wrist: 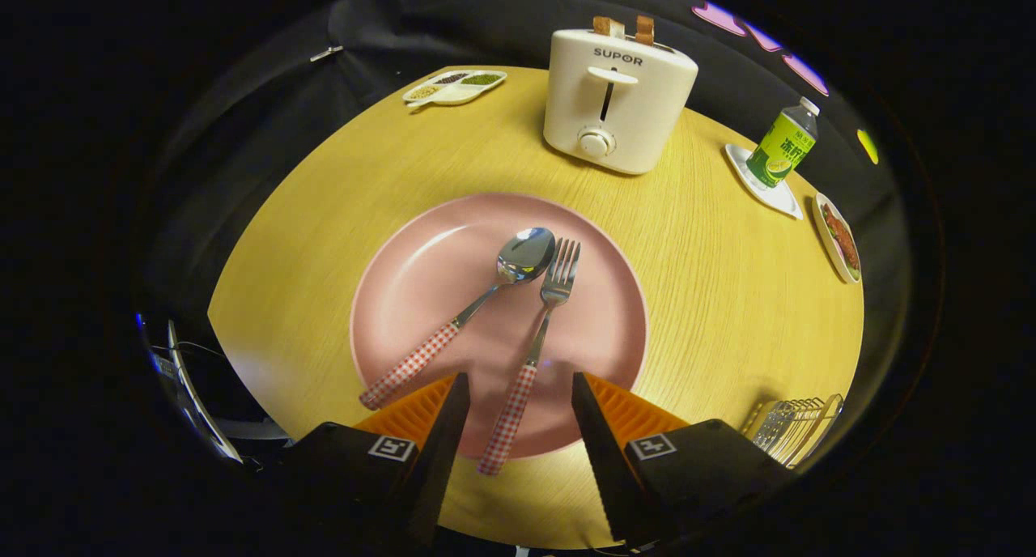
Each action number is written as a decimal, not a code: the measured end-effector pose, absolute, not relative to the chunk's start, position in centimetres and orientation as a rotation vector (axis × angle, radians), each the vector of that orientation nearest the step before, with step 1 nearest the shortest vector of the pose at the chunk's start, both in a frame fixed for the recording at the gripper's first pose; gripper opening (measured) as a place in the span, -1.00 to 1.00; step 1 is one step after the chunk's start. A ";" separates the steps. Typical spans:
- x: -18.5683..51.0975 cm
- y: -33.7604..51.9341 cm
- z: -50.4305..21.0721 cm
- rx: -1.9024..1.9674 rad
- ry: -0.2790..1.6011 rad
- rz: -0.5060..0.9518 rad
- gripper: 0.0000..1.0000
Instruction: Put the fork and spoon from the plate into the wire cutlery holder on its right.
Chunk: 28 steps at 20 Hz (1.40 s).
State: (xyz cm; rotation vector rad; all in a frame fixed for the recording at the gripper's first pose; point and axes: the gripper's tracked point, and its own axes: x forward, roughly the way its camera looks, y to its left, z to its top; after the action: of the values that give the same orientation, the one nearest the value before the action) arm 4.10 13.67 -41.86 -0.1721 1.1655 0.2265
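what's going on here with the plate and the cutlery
A person is holding a handheld gripper over a pink plate on a round wooden table. A spoon and a fork lie side by side on the plate. The fingers are open, with the fork's checked handle between them, not yet gripped. The wire cutlery holder sits to the right of the plate with nothing visible in it.

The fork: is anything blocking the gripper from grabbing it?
Nothing visible. The fork lies on the pink plate, its checked handle between the open gripper fingers. The spoon lies beside it, apart.
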 end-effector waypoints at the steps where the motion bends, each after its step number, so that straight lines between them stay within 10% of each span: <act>1: 4.0 13.6 -42.4 -0.175 1.186 0.220 0.47; 4: 4.2 13.8 -43.1 -0.160 1.205 0.207 0.27; 9: 4.2 13.2 -42.9 -0.130 1.260 0.169 -0.61; 28: -0.8 6.1 -30.7 0.005 1.316 0.334 -0.79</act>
State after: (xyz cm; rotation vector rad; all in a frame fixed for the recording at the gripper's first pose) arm -0.75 6.09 -30.69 0.0045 1.3159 0.3339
